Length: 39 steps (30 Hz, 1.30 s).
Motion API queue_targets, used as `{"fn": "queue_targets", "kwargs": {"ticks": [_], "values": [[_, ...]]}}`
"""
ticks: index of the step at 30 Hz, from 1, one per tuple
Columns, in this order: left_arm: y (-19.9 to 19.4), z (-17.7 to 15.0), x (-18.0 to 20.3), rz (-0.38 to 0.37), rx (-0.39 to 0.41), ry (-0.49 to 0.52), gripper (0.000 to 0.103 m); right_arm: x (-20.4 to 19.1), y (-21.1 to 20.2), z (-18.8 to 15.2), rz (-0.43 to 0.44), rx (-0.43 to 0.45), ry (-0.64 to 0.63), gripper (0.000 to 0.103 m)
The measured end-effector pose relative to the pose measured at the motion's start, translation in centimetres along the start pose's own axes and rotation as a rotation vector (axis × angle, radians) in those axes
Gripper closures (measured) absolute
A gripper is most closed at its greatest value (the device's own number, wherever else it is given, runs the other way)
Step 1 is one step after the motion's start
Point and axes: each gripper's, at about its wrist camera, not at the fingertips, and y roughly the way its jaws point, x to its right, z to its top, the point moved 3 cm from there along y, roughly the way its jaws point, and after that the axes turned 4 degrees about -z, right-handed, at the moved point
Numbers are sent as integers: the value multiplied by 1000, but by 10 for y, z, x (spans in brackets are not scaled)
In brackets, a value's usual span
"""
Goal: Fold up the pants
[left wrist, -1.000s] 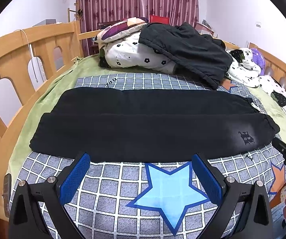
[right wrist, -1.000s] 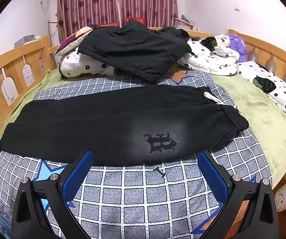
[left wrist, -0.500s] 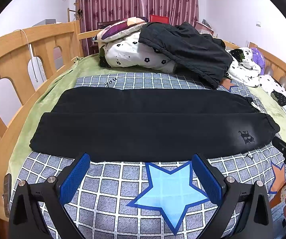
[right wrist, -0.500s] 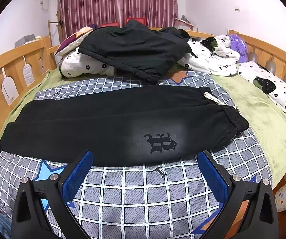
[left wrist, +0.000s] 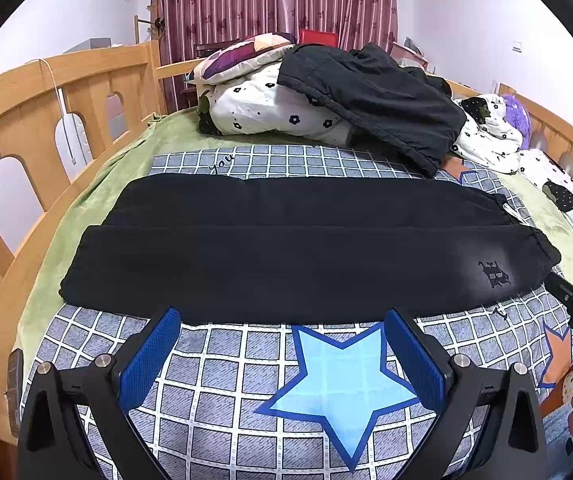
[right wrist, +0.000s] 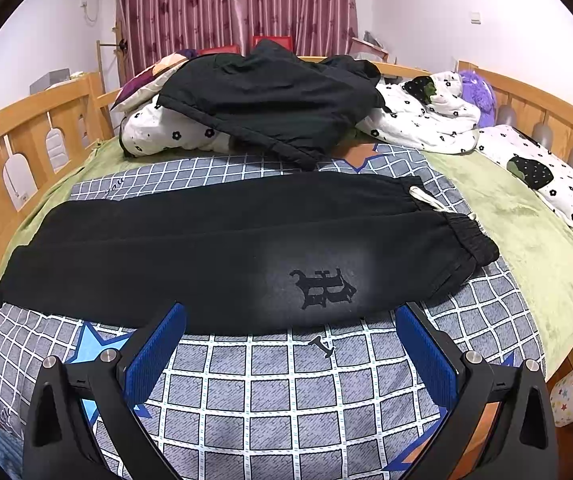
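So I'm hovering both spread, empty tools over the bed (left wrist: 86,184), the pants (left wrist: 286,256) lying crosswise just ahead, cuffs nearer my left hand-held gripper (left wrist: 282,344), waistband nearer my right hand-held gripper (right wrist: 292,344).

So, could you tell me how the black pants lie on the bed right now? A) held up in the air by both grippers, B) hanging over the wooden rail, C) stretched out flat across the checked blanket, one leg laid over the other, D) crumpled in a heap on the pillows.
C: the black pants lie flat across the checked blanket, waistband at the right, and both the left gripper and right gripper are open and empty.
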Motion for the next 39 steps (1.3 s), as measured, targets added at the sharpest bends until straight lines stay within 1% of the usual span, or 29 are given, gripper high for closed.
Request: {"fn": "queue_targets", "kwargs": {"ticks": [10, 14, 17, 20, 22, 24, 25, 28, 31, 33, 35, 37, 39], "values": [[1, -6, -4, 3, -3, -6, 0, -8, 0, 1, 2, 10, -12, 0], [0, -6, -7, 6, -8, -17, 0, -11, 5, -4, -6, -13, -29, 0], [-2, -9, -11, 3, -8, -20, 0, -15, 2, -3, 19, -5, -32, 0], [-4, -11, -16, -8, -7, -30, 0, -17, 0, -7, 21, 15, -48, 0], [-5, -12, -19, 4, 2, -37, 0, -17, 2, -8, 36, 4, -50, 1], [-6, -14, -23, 22, 15, -27, 0, -19, 5, -7, 74, -19, -54, 1], [-5, -17, -27, 37, 18, -18, 0, -19, 6, -7, 78, -19, -51, 4], [1, -24, -37, 48, 4, -27, 0, -17, 8, -8, 101, -11, -38, 5], [14, -32, -51, 24, -31, -66, 0, -17, 10, -11, 112, -1, -23, 5], [23, -37, -61, 22, -48, -99, 1, -19, 14, -11, 117, 6, -21, 6], [30, -43, -72, -6, -69, -130, 1, -22, 17, -11, 124, 9, -21, 6], [36, -49, -81, -30, -80, -145, 1, -24, 22, -11, 133, 3, -22, 6], [41, -54, -89, -23, -86, -140, 1, -26, 28, -12, 141, -5, -17, 6]]}}
